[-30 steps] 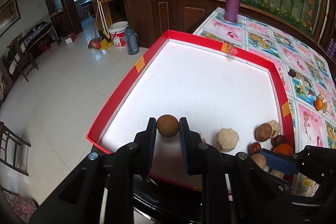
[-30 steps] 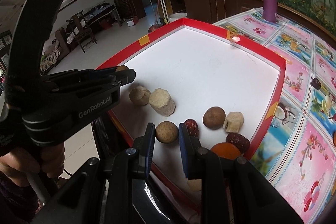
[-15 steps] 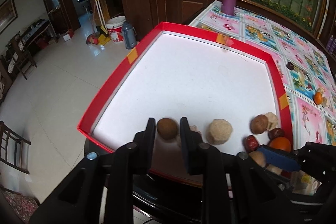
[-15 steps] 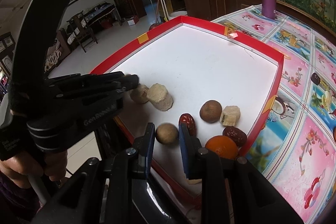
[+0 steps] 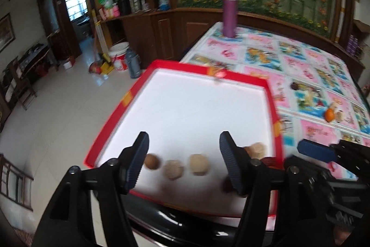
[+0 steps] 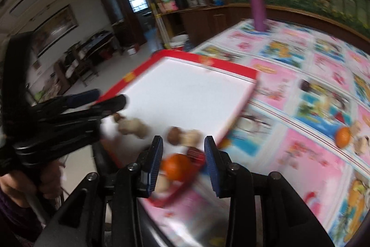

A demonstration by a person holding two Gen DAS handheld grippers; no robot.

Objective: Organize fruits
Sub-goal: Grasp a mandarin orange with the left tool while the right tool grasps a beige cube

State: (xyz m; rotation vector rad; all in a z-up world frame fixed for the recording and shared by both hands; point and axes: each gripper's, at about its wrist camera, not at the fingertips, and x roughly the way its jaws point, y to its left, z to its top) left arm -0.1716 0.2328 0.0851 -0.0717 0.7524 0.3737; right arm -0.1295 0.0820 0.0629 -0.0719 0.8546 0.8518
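Observation:
A red-rimmed white tray [image 5: 124, 99] lies on the patterned table. My left gripper [image 5: 183, 162] is open and empty, raised above the tray's near edge. Below it lie a brown round fruit [image 5: 152, 161] and two beige pieces [image 5: 173, 171] [image 5: 199, 164]. My right gripper [image 6: 183, 160] is open and empty above the tray's near right corner, over an orange [image 6: 177, 166] and a red date [image 6: 195, 153]. A brown fruit [image 6: 173, 135] and beige pieces [image 6: 133, 128] lie further in. The views are blurred.
A purple flask [image 5: 229, 13] stands at the table's far edge. Loose on the tablecloth to the right are an orange [image 6: 343, 136], a beige piece [image 6: 360, 145] and a dark date [image 6: 305, 85]. The floor drops off left of the tray.
Both grippers have opened and let go of their brown fruits, which now lie in the tray. Both have lifted and pulled back; the right one has swung to the right.

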